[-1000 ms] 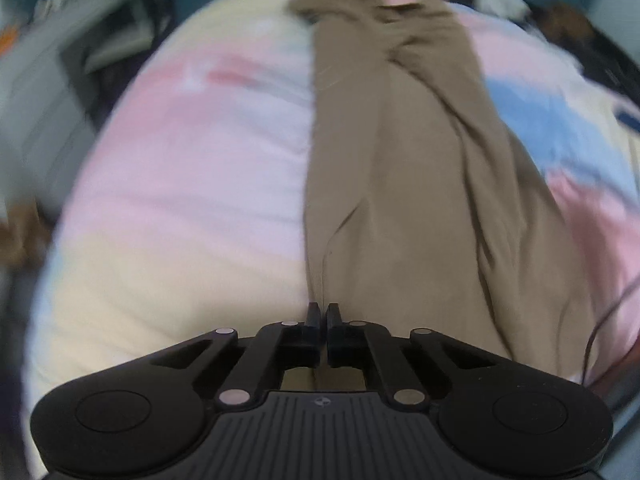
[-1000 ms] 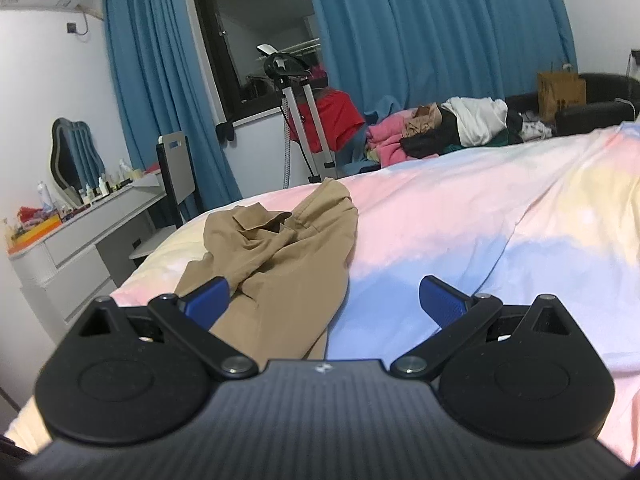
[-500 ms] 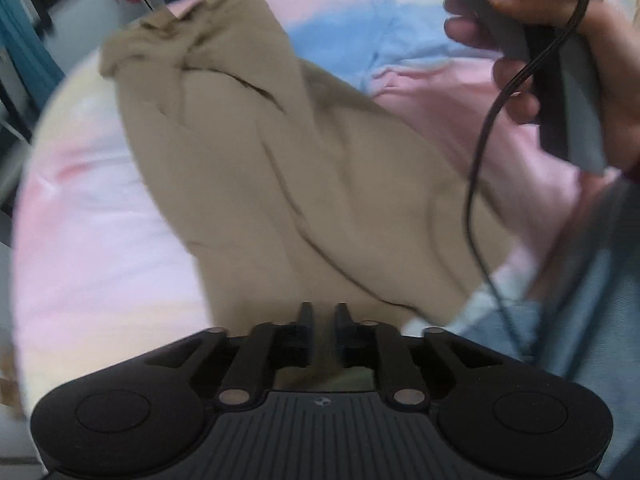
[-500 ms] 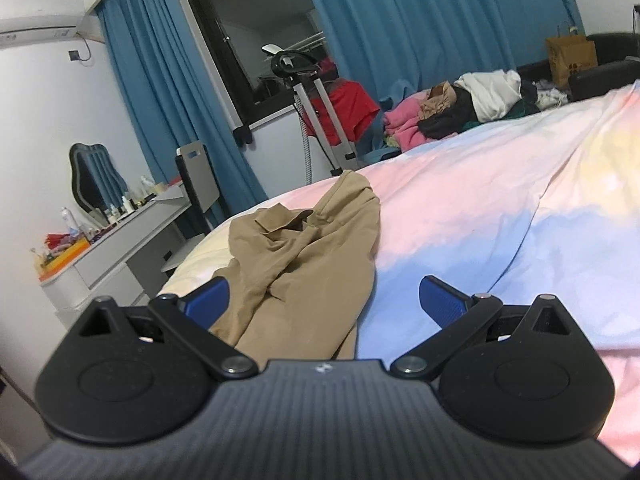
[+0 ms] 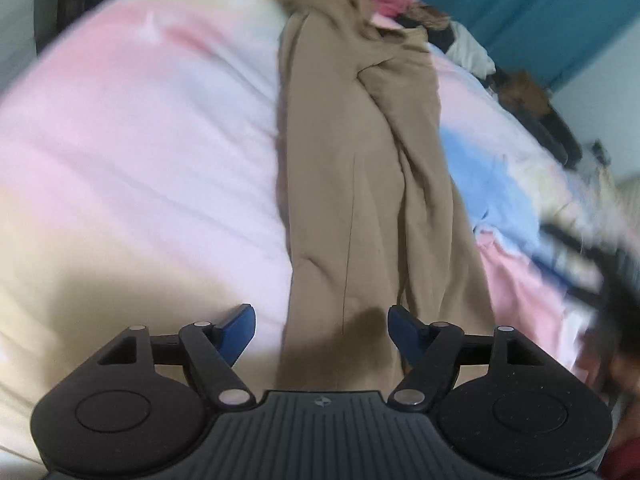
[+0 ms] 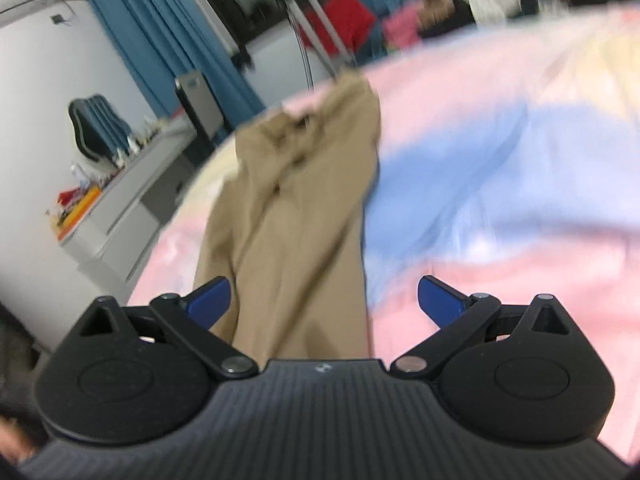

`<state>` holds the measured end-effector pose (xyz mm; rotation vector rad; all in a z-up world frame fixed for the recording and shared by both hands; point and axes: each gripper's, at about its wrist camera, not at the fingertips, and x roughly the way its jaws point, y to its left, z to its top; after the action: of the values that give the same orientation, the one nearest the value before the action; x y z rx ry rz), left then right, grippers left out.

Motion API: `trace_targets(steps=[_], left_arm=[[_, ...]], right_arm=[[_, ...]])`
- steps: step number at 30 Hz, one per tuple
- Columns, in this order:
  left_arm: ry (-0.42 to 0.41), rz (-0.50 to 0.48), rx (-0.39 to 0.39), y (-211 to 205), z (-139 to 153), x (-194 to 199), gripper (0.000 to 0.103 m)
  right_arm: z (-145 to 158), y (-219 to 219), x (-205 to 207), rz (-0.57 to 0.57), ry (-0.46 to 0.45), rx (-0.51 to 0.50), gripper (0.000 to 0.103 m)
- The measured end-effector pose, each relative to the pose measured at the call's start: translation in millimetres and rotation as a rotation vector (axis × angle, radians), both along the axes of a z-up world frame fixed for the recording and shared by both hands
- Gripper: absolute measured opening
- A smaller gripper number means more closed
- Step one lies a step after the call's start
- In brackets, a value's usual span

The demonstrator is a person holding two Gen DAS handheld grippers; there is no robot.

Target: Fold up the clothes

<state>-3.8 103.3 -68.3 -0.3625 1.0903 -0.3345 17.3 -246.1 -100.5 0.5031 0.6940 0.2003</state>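
Observation:
A pair of tan trousers (image 5: 360,168) lies stretched lengthways on the pastel bedsheet (image 5: 140,140), running away from me with its far end bunched. My left gripper (image 5: 322,322) is open above the near end of the trousers, nothing between its blue fingertips. In the right wrist view the same tan trousers (image 6: 296,216) lie ahead, and my right gripper (image 6: 324,300) is open over their near end, holding nothing. Both views are motion-blurred.
Blue curtains (image 6: 160,52) hang behind the bed. A grey dresser (image 6: 132,204) with small items stands to the left, and a pile of clothes (image 6: 432,16) lies at the far side. A blurred dark shape (image 5: 592,272) shows at the right of the left wrist view.
My left gripper was shut on the trousers' near end and has opened and let it go. The trousers lie straight again. My right gripper has tipped down over the trousers.

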Motion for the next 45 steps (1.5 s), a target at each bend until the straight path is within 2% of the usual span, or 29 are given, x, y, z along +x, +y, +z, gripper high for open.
trace_targets(steps=[2, 6, 9, 12, 13, 14, 15, 17, 19, 21, 24, 26, 27, 28, 30, 34, 39, 42, 45], left_arm=[[0.024, -0.001, -0.027, 4, -2, 1, 0.076], [0.011, -0.153, -0.042, -10, -2, -12, 0.076], [0.0, -0.243, 0.007, -21, 2, -24, 0.076], [-0.012, -0.262, 0.052, -23, 4, -28, 0.064], [-0.013, -0.26, 0.061, -22, 4, -28, 0.053], [-0.013, -0.249, 0.074, -19, 3, -28, 0.038], [-0.013, -0.237, 0.087, -16, 1, -27, 0.034], [-0.015, -0.212, 0.079, -10, -4, -22, 0.014], [-0.031, -0.19, 0.052, -3, -6, -15, 0.008], [-0.105, -0.168, -0.012, 12, 7, -24, 0.007], [-0.249, -0.135, -0.127, 35, 35, -45, 0.007], [-0.28, -0.111, -0.252, 51, 51, -55, 0.006], [-0.294, -0.106, -0.295, 52, 55, -58, 0.006], [-0.317, -0.102, -0.305, 55, 63, -65, 0.006], [-0.355, -0.097, -0.295, 58, 77, -77, 0.006], [-0.384, -0.102, -0.327, 63, 98, -107, 0.006], [-0.419, -0.132, -0.278, 52, 111, -156, 0.006], [-0.475, -0.143, -0.185, 24, 115, -148, 0.006], [-0.499, -0.125, -0.136, 13, 124, -114, 0.006]], right_arm=[[-8, 5, -6, 0.021, 0.058, -0.004, 0.1], [-18, 24, -11, 0.083, 0.149, -0.049, 0.1], [-26, 38, -14, 0.129, 0.217, -0.083, 0.099], [-35, 53, -18, 0.175, 0.286, -0.118, 0.101], [-37, 57, -19, 0.191, 0.309, -0.129, 0.1], [-40, 62, -20, 0.206, 0.331, -0.14, 0.09], [-42, 67, -22, 0.218, 0.351, -0.161, 0.078], [-36, 72, -27, 0.219, 0.355, -0.235, 0.041], [-26, 72, -32, 0.227, 0.336, -0.256, 0.017], [-11, 66, -39, 0.218, 0.28, -0.236, 0.015], [14, 52, -54, 0.213, 0.17, -0.131, 0.014], [30, 38, -64, 0.189, 0.112, -0.053, 0.014], [37, 32, -69, 0.178, 0.093, -0.021, 0.013], [46, 26, -74, 0.17, 0.07, 0.012, 0.013], [61, 21, -80, 0.168, 0.025, 0.044, 0.013], [83, 7, -106, 0.176, -0.038, 0.098, 0.013], [80, 1, -148, 0.176, -0.054, 0.159, 0.013], [76, -5, -146, 0.138, -0.058, 0.185, 0.013], [79, -7, -123, 0.1, -0.081, 0.179, 0.013]])
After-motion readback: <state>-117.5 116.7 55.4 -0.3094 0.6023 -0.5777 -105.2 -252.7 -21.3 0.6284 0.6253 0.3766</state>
